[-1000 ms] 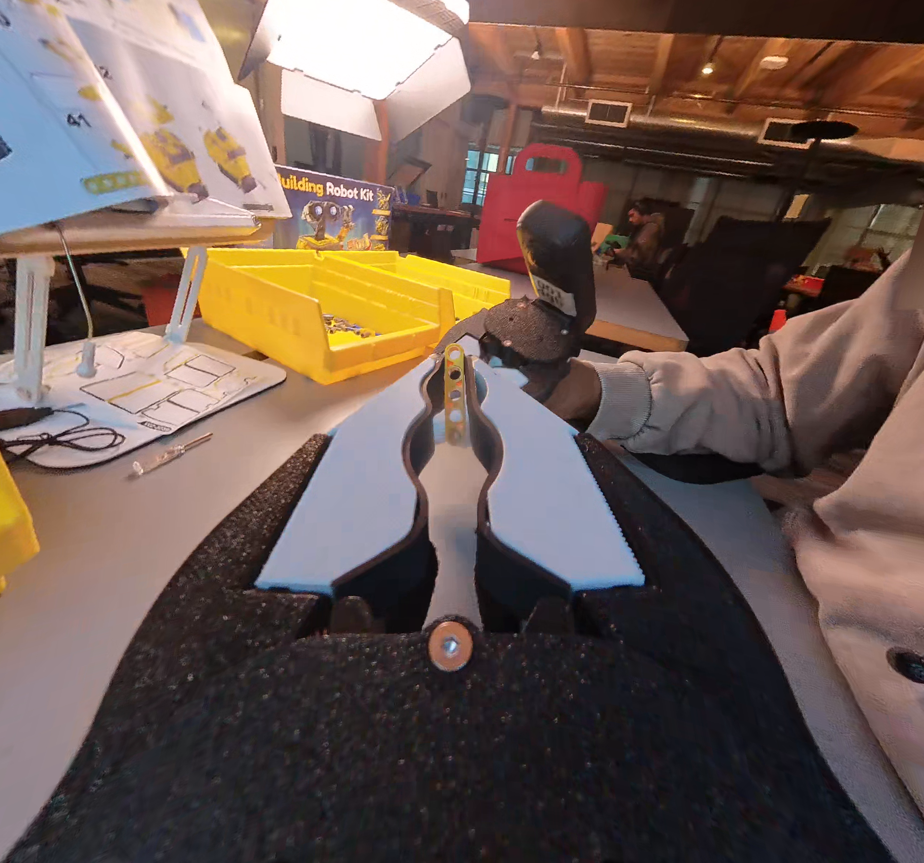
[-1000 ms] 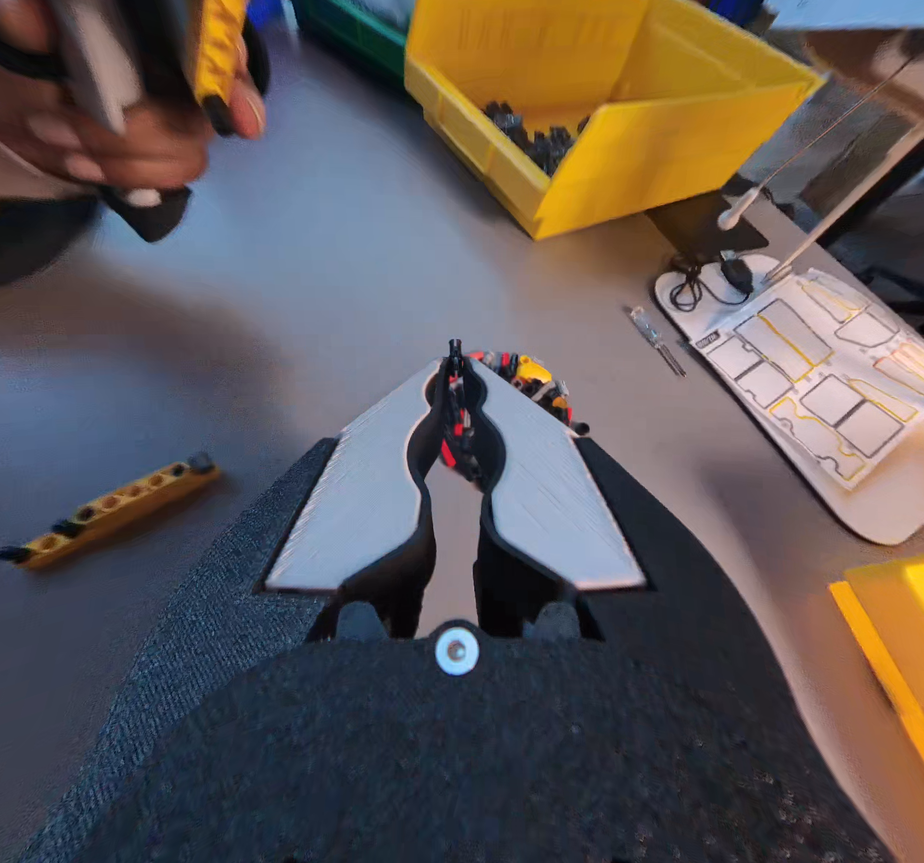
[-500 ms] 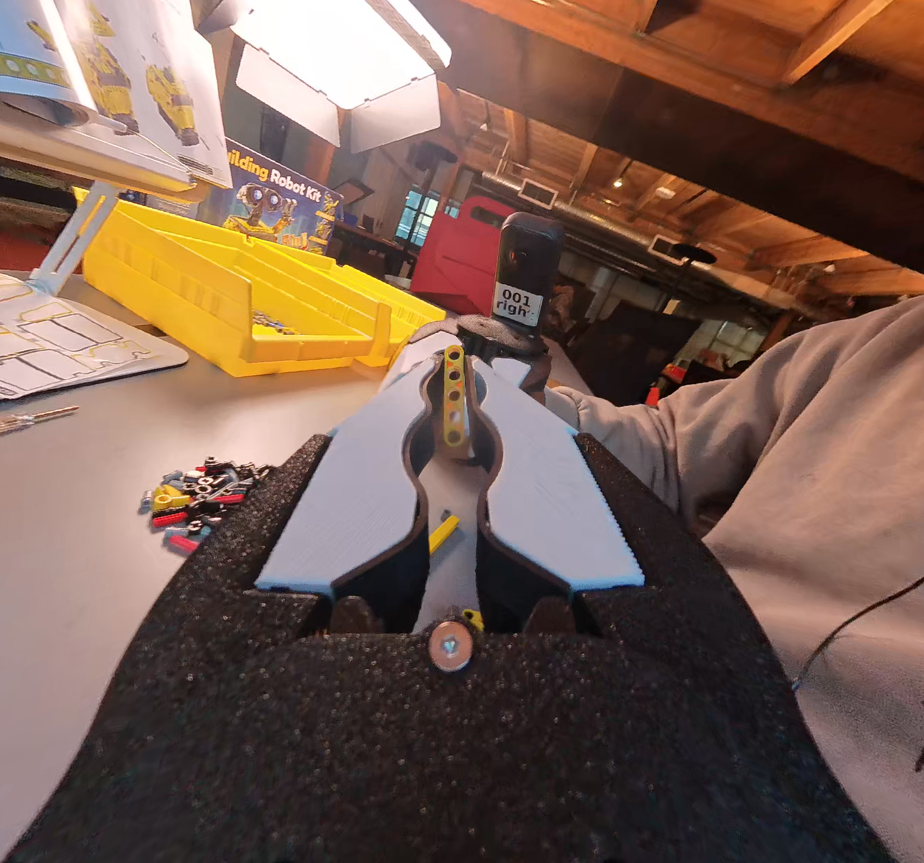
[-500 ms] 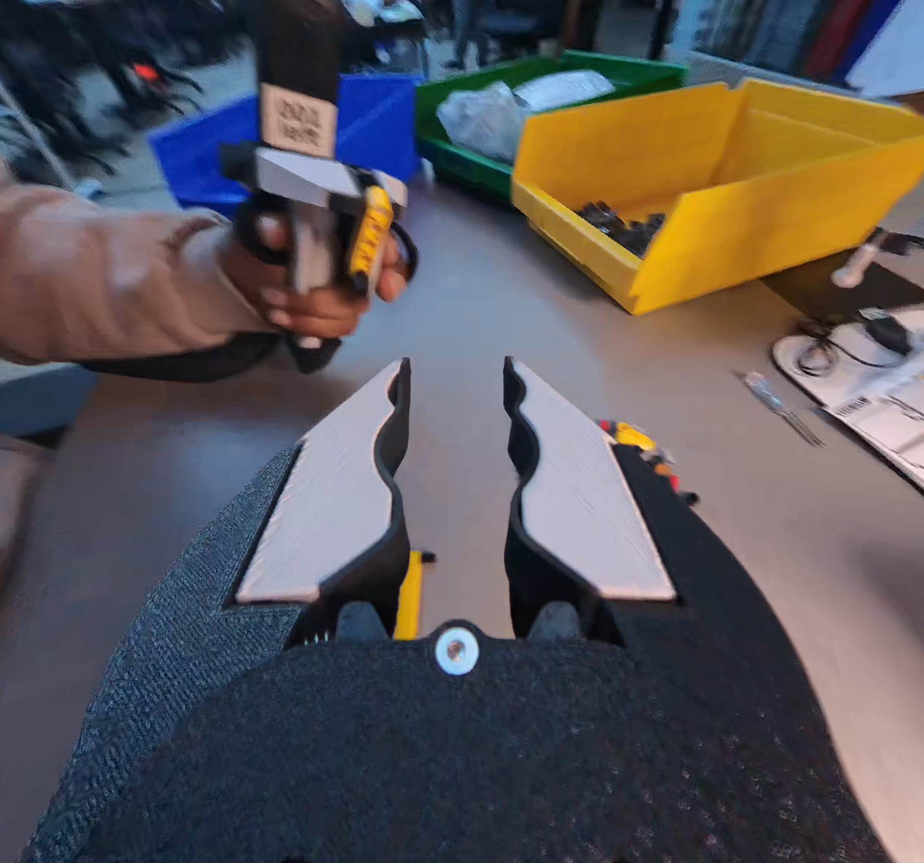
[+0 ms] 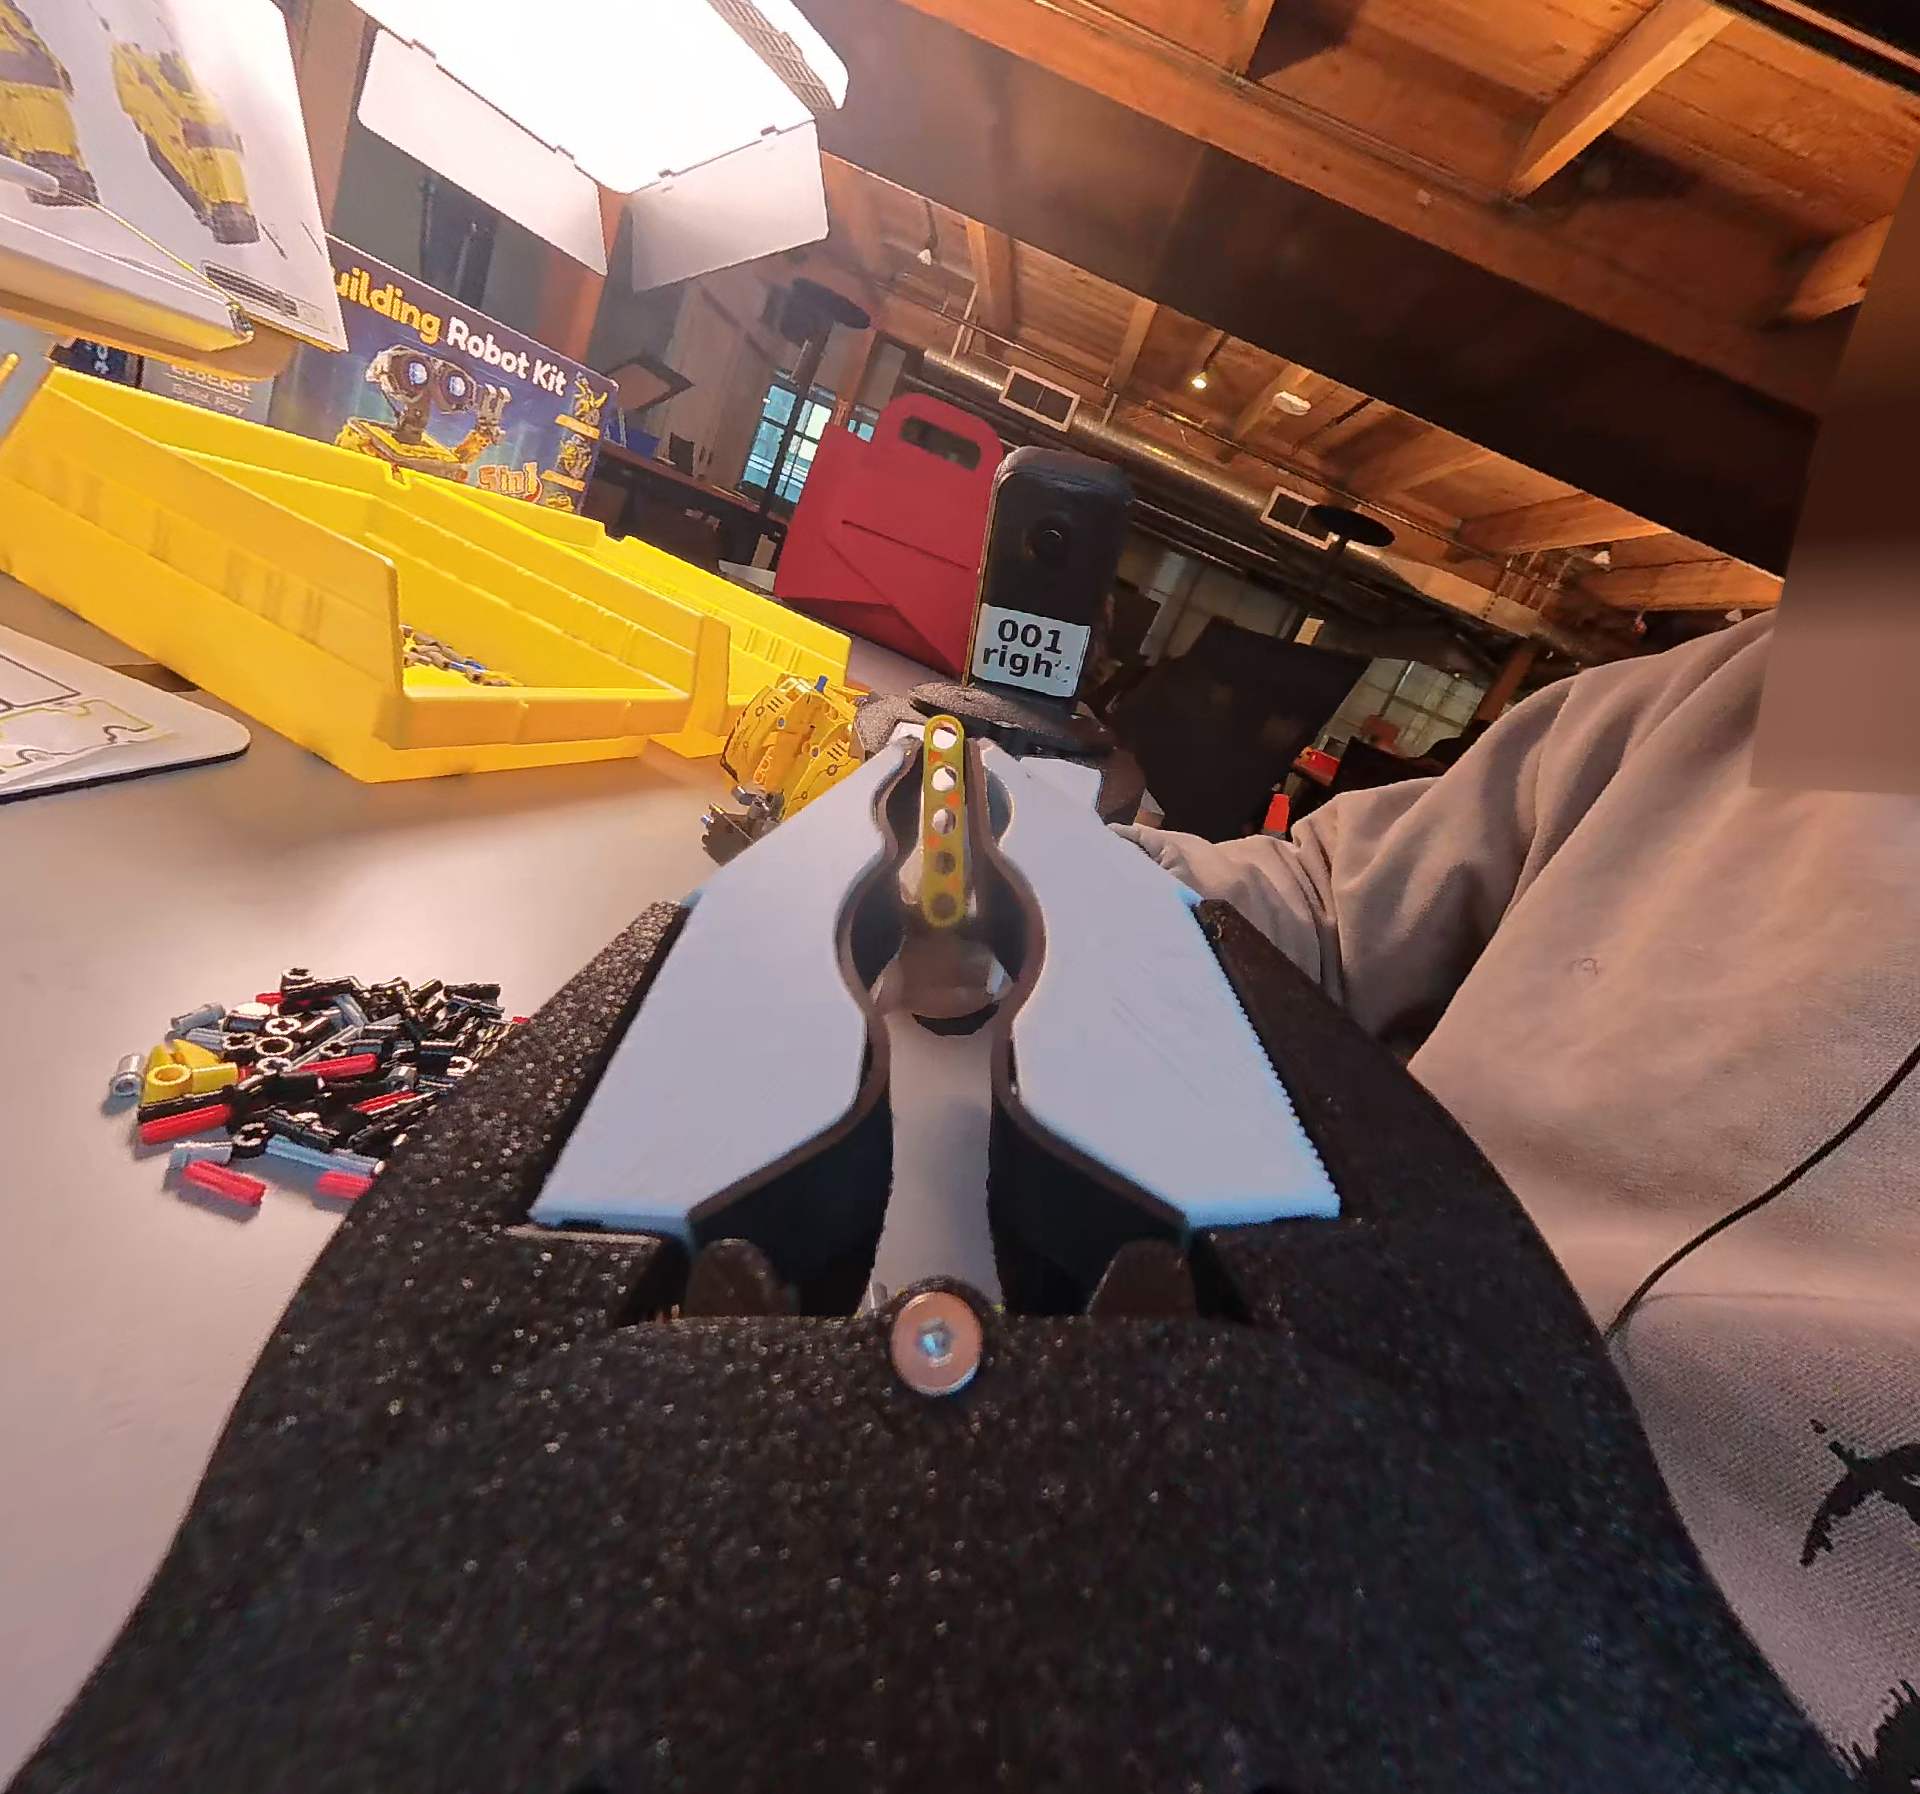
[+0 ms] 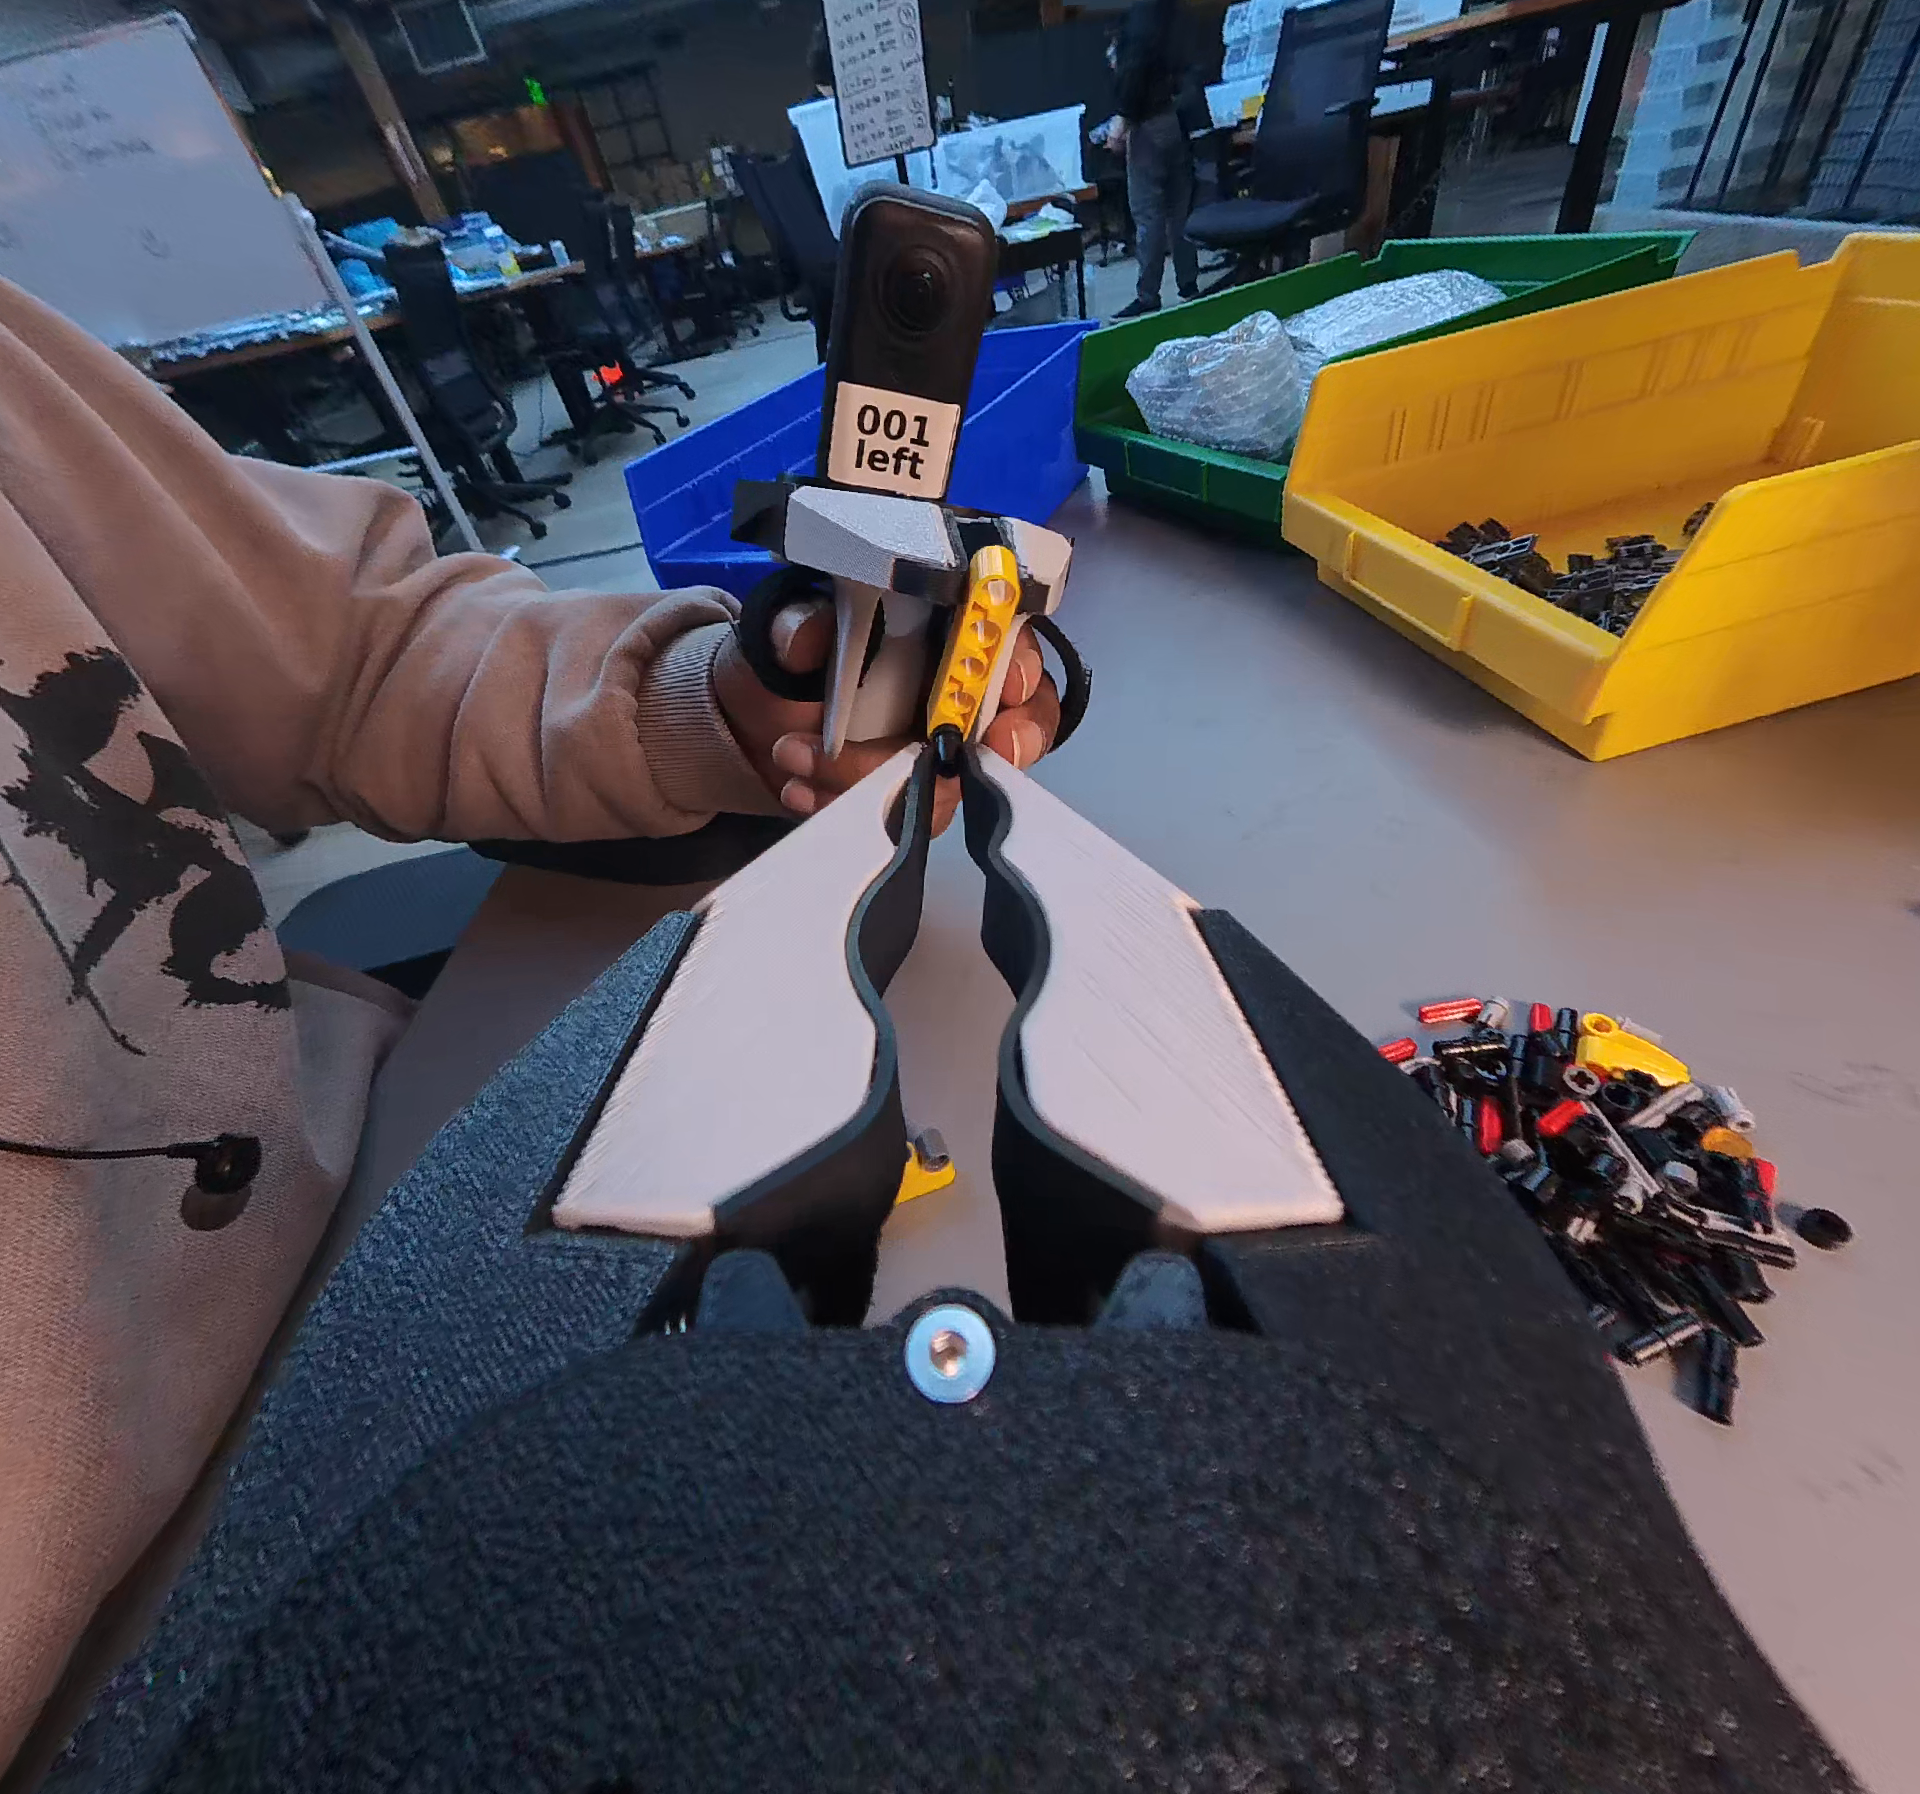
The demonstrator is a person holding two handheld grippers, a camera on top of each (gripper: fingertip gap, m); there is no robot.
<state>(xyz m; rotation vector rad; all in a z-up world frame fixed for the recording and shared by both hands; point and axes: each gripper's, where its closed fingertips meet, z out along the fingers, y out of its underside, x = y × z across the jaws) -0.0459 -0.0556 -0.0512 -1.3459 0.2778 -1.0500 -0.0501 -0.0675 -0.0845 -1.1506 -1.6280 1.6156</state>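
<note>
Left wrist view showed the yellow beam [image 5: 943, 830] standing upright, pinched between the fingers of my left gripper [image 5: 940, 809], so its holes faced outward. My right gripper [image 6: 940, 768] had closed its tips on the black pin [image 6: 943, 745] at the beam's lower end, above the grey table [image 6: 1299, 809], with the pile of small parts [image 6: 1600, 1152] lying near.

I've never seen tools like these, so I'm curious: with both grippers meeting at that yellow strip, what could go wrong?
The right gripper has its tips either side of a black pin at the end of the yellow beam; the pin might slip and drop.
The left gripper pinches the beam narrowly, so a tug may twist it.
Those tips sit close to the person's hand.
</note>
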